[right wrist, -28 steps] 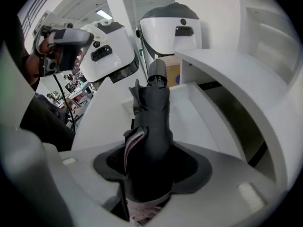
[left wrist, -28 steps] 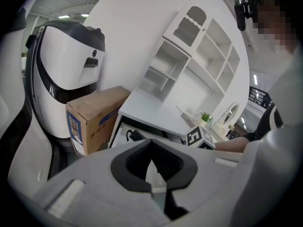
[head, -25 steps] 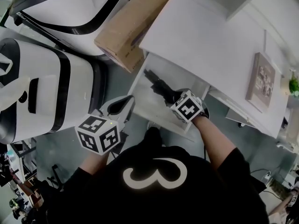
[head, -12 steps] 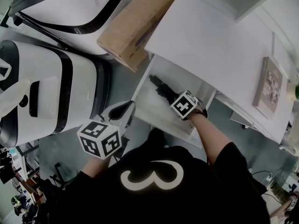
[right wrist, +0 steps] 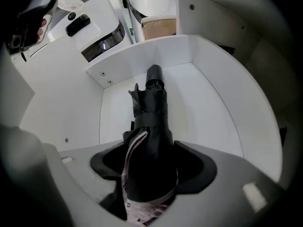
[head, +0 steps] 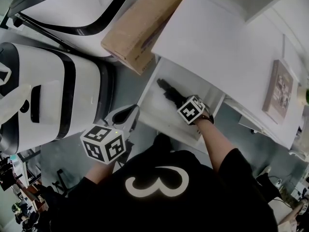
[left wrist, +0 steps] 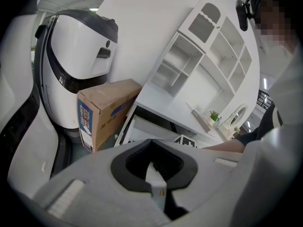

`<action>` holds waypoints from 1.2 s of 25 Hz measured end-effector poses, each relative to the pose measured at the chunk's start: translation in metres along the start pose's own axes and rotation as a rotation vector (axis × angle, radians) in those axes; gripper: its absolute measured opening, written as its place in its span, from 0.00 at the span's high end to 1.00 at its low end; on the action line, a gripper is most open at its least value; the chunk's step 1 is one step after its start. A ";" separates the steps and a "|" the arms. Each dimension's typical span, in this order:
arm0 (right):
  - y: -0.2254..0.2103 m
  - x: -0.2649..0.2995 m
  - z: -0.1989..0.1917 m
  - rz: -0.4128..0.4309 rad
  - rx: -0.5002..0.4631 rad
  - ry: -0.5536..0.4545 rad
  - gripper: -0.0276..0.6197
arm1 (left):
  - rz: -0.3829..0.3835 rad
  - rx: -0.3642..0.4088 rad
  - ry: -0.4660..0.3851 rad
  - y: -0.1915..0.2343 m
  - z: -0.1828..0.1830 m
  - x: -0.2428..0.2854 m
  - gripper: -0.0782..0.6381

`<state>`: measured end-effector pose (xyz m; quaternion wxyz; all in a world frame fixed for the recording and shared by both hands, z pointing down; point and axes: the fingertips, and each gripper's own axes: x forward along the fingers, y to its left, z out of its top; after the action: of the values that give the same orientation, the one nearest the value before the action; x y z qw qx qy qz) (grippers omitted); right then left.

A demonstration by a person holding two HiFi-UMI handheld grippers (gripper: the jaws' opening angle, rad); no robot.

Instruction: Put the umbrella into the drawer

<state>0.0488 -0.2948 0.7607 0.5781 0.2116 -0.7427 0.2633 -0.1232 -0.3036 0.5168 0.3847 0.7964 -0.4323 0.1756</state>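
Note:
The folded black umbrella lies lengthwise in the open white drawer, handle end toward the drawer's far wall. In the right gripper view the umbrella runs up from between the jaws over the drawer floor. My right gripper points steeply down into the drawer. Its jaws are opening with the umbrella's canopy end still between them. My left gripper hangs in front of the drawer, to its left, shut on nothing.
A cardboard box stands on the floor left of the drawer, beside big white-and-black machines. The white desk top juts over the drawer's back; a book lies on it. A white shelf unit rises behind.
My right gripper has sunk into the drawer with the umbrella, which now rests along the drawer floor. My left gripper has dropped slightly.

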 end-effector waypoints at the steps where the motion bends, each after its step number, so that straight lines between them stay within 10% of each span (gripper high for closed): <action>1: 0.000 -0.002 0.002 0.003 0.008 -0.012 0.51 | -0.004 -0.001 -0.001 -0.001 0.001 0.000 0.88; 14: 0.008 -0.141 0.049 0.056 0.263 -0.407 0.45 | -0.077 0.067 -0.060 -0.028 0.033 -0.016 0.88; 30: 0.039 -0.379 0.103 0.114 0.252 -1.039 0.95 | -0.243 0.123 -0.185 -0.099 0.099 -0.055 0.88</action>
<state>0.0396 -0.3262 0.3677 0.0895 0.3411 -0.9040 0.2419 -0.0777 -0.3166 0.3740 0.3120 0.8777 -0.3548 0.0798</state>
